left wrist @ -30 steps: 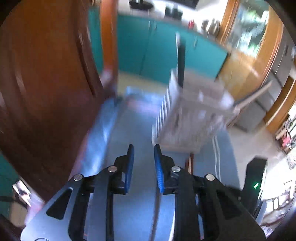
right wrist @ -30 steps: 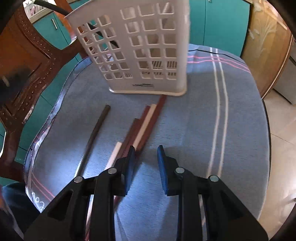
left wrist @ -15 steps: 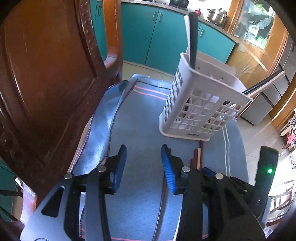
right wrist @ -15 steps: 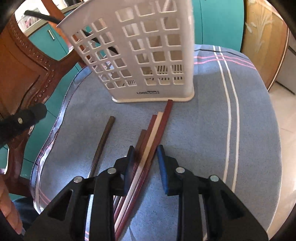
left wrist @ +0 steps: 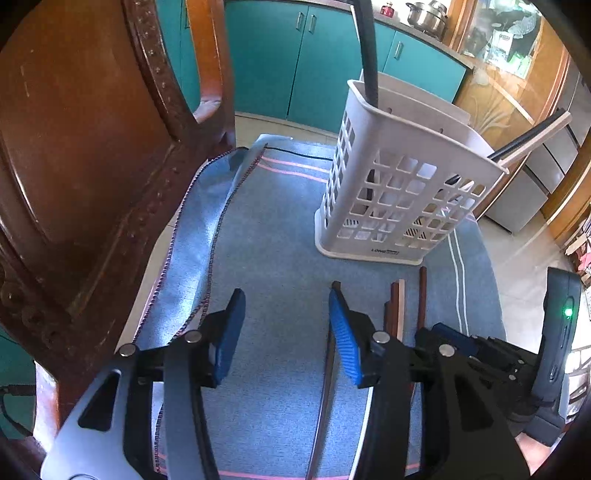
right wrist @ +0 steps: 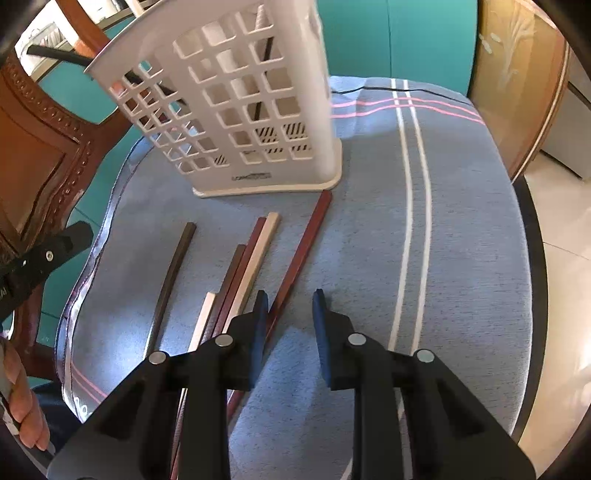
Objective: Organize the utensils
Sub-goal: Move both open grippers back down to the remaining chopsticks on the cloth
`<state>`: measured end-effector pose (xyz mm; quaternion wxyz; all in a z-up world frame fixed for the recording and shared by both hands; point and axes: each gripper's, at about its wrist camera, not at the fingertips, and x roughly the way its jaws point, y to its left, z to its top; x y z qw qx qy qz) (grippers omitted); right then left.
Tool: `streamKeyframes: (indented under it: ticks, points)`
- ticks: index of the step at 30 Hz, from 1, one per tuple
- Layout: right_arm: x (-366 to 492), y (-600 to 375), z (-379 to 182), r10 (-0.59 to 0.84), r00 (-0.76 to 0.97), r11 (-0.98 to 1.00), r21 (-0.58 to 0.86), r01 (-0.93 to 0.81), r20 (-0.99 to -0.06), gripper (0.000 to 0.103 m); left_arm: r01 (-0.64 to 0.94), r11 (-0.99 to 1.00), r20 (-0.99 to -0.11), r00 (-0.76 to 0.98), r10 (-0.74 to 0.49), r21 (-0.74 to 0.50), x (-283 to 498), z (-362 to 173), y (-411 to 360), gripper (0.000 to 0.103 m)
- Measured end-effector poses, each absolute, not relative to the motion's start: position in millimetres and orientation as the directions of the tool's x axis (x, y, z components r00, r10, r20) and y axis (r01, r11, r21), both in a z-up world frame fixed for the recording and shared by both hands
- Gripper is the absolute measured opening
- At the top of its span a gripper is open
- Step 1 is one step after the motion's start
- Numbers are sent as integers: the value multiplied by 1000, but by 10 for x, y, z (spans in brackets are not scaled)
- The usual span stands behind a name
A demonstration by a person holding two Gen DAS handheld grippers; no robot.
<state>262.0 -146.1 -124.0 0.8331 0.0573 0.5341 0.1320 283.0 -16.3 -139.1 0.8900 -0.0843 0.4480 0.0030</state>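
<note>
Opening over bare blue cloth (left wrist: 280, 258), the left gripper (left wrist: 284, 332): blue pads (left wrist: 345, 338) spreading, nothing between them. Just right of its right pad, a dark brown chopstick (left wrist: 327, 369) lying on the cloth, running back under the finger. Further right, ends of several more chopsticks (left wrist: 399, 306) side by side, and beyond them the right gripper's black body, partly seen at the frame edge.

Held slightly parted, the right gripper (right wrist: 288, 325): a narrow gap between the pads, only cloth in it, no grip on anything. Passing just under the left finger (right wrist: 258, 332), a reddish-brown chopstick (right wrist: 303, 251), its far end almost at the basket's base. Left of that, a cluster of cream and reddish sticks (right wrist: 251, 258) touching along their lengths, then the dark brown one lying apart, nearer the cloth's edge.

Standing upright on the cloth beyond all the loose sticks, a white lattice utensil basket (left wrist: 395, 195), already holding a few: one dark stick (left wrist: 369, 55) rising from its left corner, a dark and a pale one leaning out to the right.

Around the table: a carved wooden chair (left wrist: 92, 147) on the left, teal cabinets (left wrist: 295, 55) behind, a steel pot (left wrist: 428, 16) on the counter. At the right view's lower left edge, fingers of a hand (right wrist: 22, 413).
</note>
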Motion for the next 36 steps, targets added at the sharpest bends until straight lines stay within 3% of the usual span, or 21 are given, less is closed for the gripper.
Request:
streamKeyframes:
  ticks: [27,28,30,31,36]
  points:
    - [2607,-1368,-1282,259,425,965,211,-157,-867,31,-50,992,-825,562,-64,-112,2835,-1522,-281,55]
    - [2606,-1373,-1280,264,425,963,216,-159,-866,30,-48,993,-826,560,-64,-110,2834,-1528,-290,56]
    - [2604,-1376,-1287,287,420,957,242,-159,-861,15,-46,993,-827,559,-63,-106,2833,-1536,-300,56]
    - [2605,-1377,-1291,307,415,951,263,-161,-856,12,-45,993,-828,558,-63,-105,2834,-1539,-300,56]
    - [2603,-1325,-1285,305,420,951,256,-170,-855,6,-46,994,-830,554,-56,-98,2830,-1556,-293,56]
